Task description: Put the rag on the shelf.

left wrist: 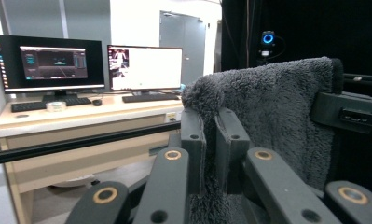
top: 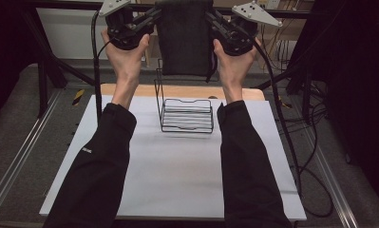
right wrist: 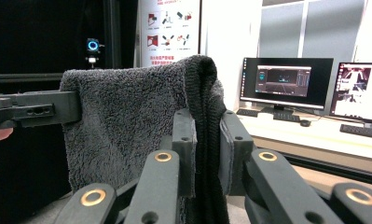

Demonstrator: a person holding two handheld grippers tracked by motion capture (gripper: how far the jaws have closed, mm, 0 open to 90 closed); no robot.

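Up above the wire rack [top: 186, 115], a dark grey fluffy towel [top: 184, 38] hangs stretched between the two grippers, well clear of the rack and the white table [top: 177, 166] it stands on. The left gripper [top: 151, 18] has its jaws pinched tight on the towel's left top corner, the fleece squeezed between them in the left gripper view [left wrist: 210, 140]. The right gripper [top: 213, 20] is clamped the same way on the right top corner, biting the folded dark edge [right wrist: 207, 140]. Beyond the towel sit monitors [left wrist: 99, 65] on a desk [left wrist: 81, 116].
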